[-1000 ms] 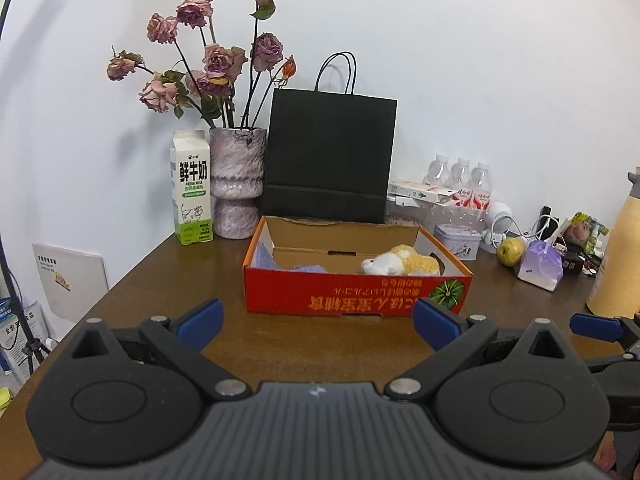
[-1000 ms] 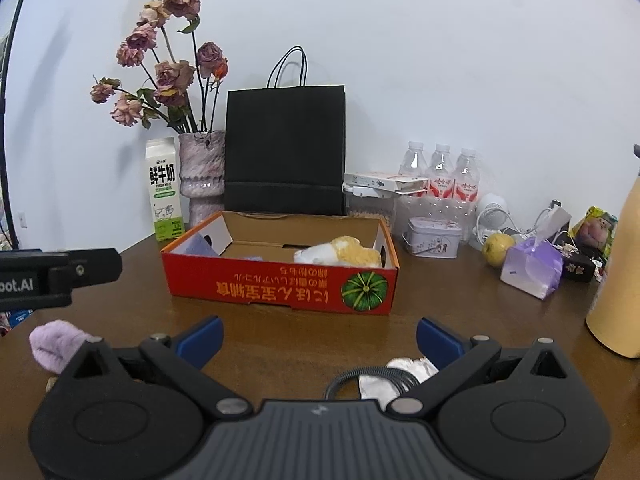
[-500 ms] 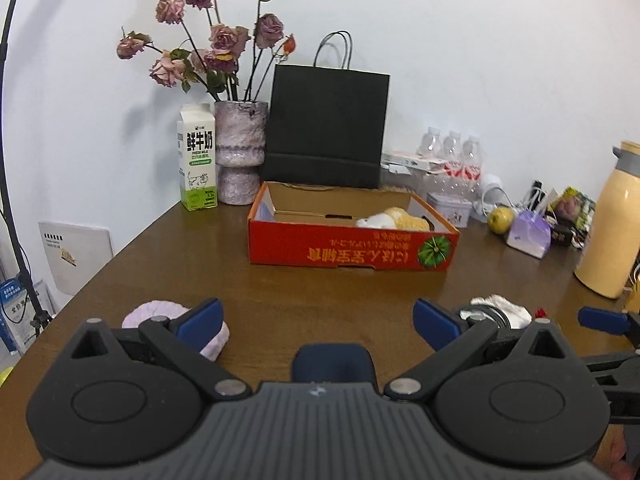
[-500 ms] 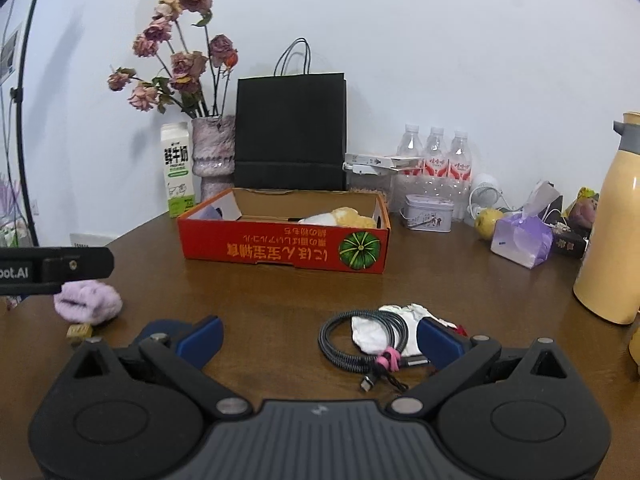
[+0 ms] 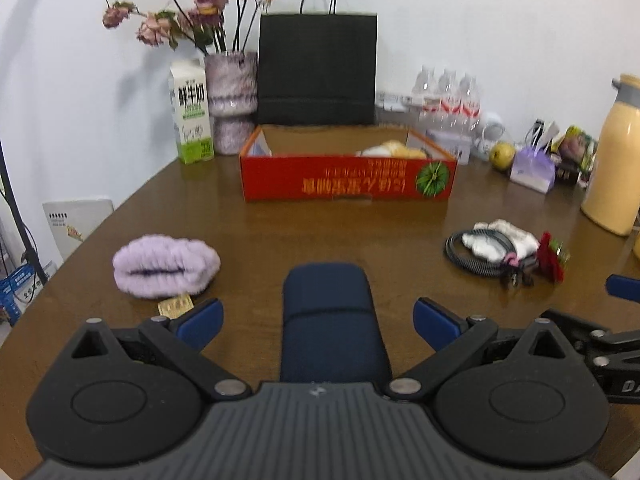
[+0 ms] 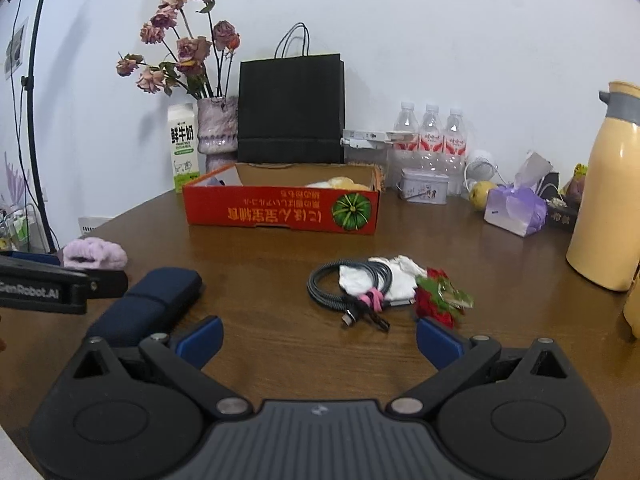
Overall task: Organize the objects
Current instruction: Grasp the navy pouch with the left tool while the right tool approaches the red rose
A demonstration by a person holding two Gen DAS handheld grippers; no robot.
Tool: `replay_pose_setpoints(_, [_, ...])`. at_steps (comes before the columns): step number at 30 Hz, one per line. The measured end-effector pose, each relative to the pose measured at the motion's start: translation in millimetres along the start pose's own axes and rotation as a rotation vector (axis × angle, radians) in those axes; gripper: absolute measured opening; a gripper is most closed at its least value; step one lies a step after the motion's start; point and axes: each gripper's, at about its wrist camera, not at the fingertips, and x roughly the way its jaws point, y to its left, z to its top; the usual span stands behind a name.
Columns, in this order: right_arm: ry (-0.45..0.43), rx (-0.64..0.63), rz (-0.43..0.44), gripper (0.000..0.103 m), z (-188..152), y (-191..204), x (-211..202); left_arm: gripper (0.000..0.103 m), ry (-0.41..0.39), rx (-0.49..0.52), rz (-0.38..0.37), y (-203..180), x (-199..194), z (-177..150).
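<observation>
Bottles (image 6: 431, 128) – 3, carton (image 6: 182, 142) – 1

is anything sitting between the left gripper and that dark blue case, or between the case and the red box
Nothing visible. The dark blue oblong case lies directly ahead of the open left gripper, between its fingers. From the case to the red cardboard box there is only bare brown wooden table.

A plain white wall (image 6: 460, 32) runs behind a round-edged, dark brown wooden surface (image 5: 328, 236). Light is even and soft, with faint shadows on the wall at far left. A thin black stand pole (image 6: 34, 112) rises at the left, where a small picture (image 6: 15, 50) hangs on the wall.
</observation>
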Motion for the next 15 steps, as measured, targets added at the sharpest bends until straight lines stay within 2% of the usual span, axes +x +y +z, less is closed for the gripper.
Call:
replay_pose_setpoints(11, [0.039,0.004,-0.008,0.103,-15,-27,7,0.103,0.103,0.037,0.008,-17,38,-11])
replay_pose_setpoints(15, [0.043,-0.011,-0.021,0.103,-15,-39,11,0.103,0.144,0.017,0.027,-17,57,-10])
